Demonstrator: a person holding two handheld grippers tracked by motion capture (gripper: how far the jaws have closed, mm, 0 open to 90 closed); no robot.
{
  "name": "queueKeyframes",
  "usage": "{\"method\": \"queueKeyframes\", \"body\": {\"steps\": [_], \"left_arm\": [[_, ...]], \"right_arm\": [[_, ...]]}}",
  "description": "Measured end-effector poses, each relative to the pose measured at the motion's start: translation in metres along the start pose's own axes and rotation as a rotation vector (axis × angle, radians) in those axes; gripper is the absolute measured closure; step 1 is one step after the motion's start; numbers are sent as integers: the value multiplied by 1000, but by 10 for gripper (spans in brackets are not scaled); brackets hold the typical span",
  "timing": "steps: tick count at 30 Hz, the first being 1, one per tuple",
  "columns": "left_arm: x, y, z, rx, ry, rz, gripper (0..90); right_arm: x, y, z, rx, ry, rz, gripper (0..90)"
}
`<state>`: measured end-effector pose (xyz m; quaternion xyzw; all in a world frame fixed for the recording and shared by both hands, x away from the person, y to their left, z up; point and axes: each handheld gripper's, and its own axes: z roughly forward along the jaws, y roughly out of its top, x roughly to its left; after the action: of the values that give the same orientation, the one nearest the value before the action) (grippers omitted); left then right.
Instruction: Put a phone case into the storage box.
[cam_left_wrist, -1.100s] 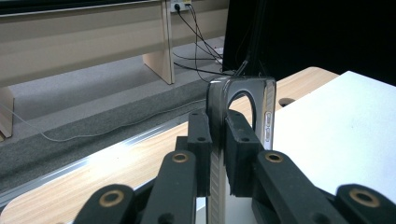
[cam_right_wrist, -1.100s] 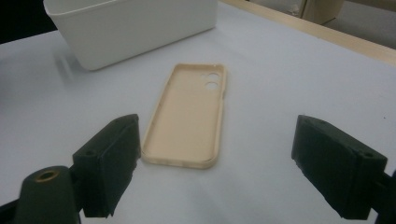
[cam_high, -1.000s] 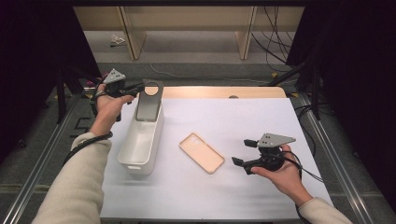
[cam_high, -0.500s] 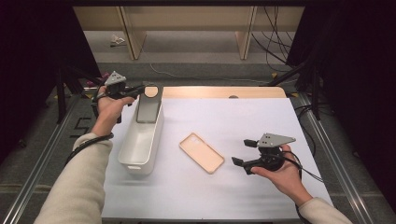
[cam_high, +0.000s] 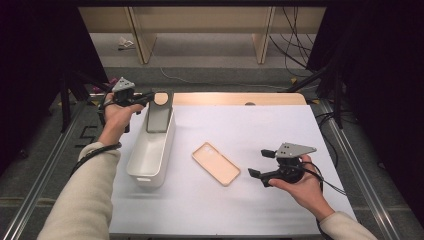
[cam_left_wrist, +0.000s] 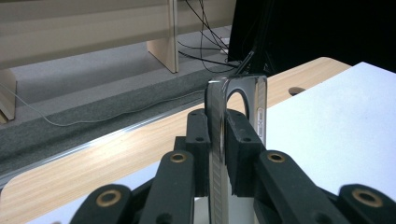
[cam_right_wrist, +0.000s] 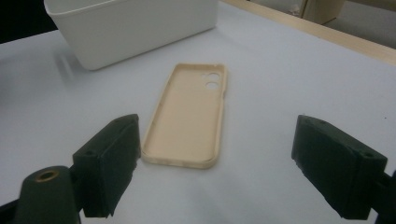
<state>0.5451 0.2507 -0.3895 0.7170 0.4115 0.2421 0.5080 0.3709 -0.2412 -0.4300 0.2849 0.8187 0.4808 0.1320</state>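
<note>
Phone (cam_high: 160, 116): upright, long axis vertical, over the white bin (cam_high: 150, 150).
Left hand-held gripper (cam_high: 148, 98): clenched on the phone's top.
Right hand-held gripper (cam_high: 261, 162): released, pointing at the beige phone case (cam_high: 216, 163).

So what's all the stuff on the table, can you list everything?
phone: one, dark grey, held upright over the far end of the bin.
phone case: one, beige, lying flat and open side up on the mat's middle.
bin: one, white, long, left part of the mat.
mat: one, white, covering the table.
table: one, light wood, edge showing at the far side.
left hand-held gripper: one, black, shut on the phone's top.
right hand-held gripper: one, black, jaws open, right of the phone case.
</note>
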Motion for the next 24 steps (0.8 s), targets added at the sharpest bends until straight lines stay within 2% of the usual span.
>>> {"method": "queueKeyframes", "body": {"steps": [10,16,24], "left_arm": [[0,-2,4,28,7,9,787],[3,-5,5,39,27,-4,780],[4,-3,6,65,57,10,776]], "right_arm": [[0,0,0,5,0,1,165],[0,0,0,4,1,1,165],[0,0,1,4,4,0,165]]}}
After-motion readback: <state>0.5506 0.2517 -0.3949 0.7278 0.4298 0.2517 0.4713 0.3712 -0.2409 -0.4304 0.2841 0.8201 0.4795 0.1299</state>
